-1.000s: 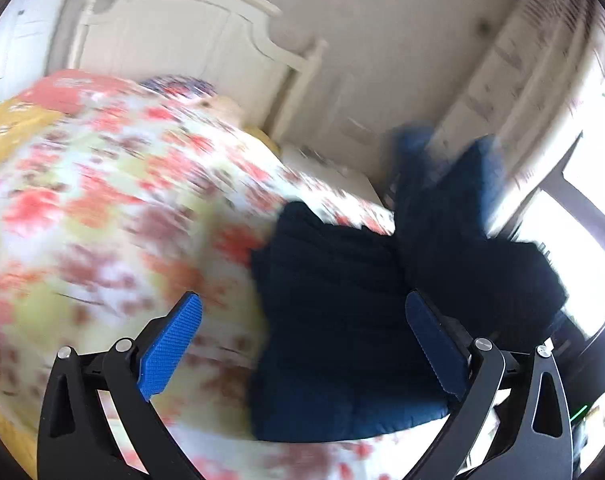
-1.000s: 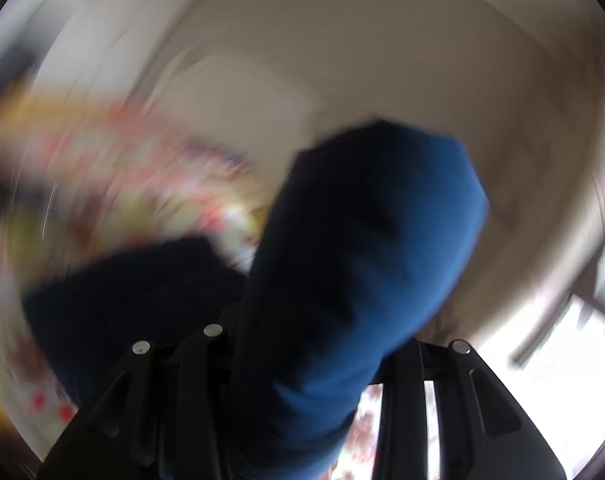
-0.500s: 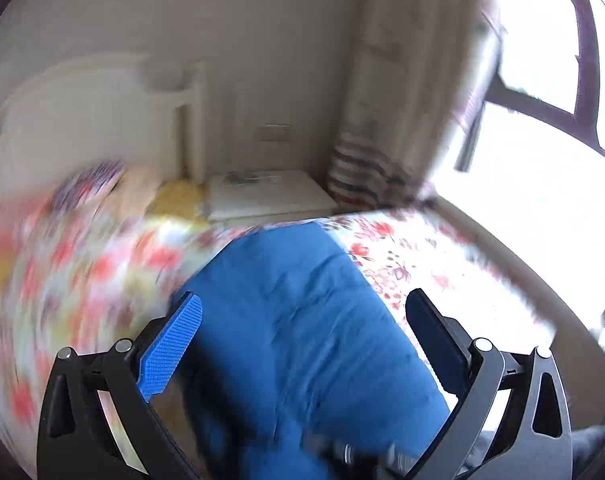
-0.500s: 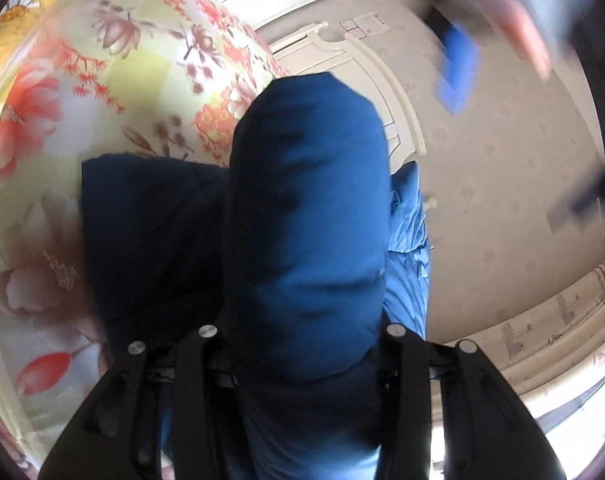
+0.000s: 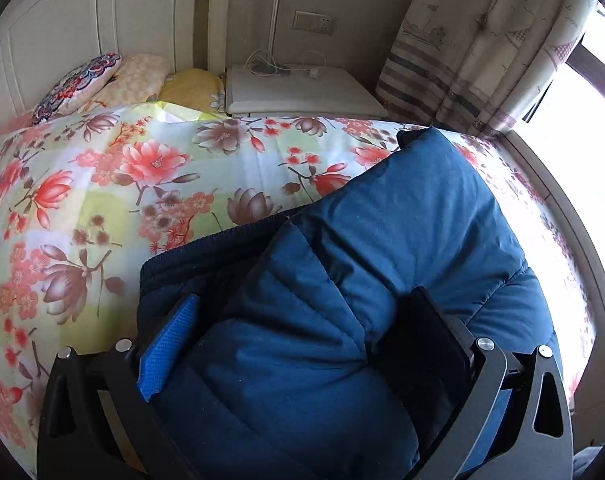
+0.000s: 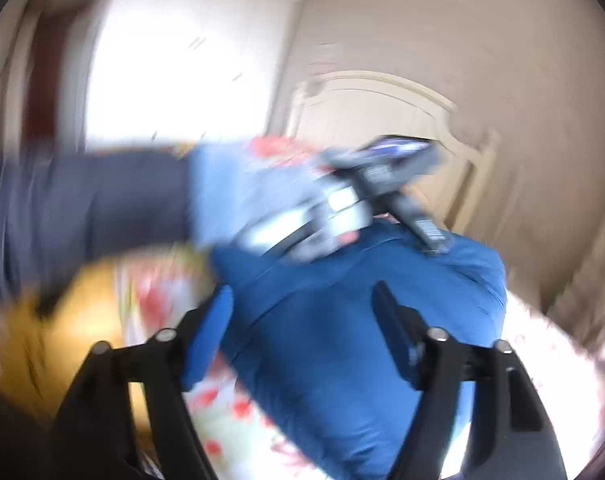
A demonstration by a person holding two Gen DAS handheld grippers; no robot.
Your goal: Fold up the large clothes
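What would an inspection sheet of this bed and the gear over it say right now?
Surface: floral quilt covering the bed.
Job's things: padded blue jacket bunched on the quilt.
Clutter: pillows by the headboard.
Grippers: left gripper open around a jacket fold; right gripper open, jaws just widened, jacket between them, view blurred.
Cables: white cord on the nightstand.
Surroundings: curtain, bright window, wall socket.

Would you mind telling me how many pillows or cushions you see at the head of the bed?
3: a patterned cushion leaning at the headboard, a pale peach pillow beside it, and a yellow pillow next to the nightstand. The floral quilt may hide others.
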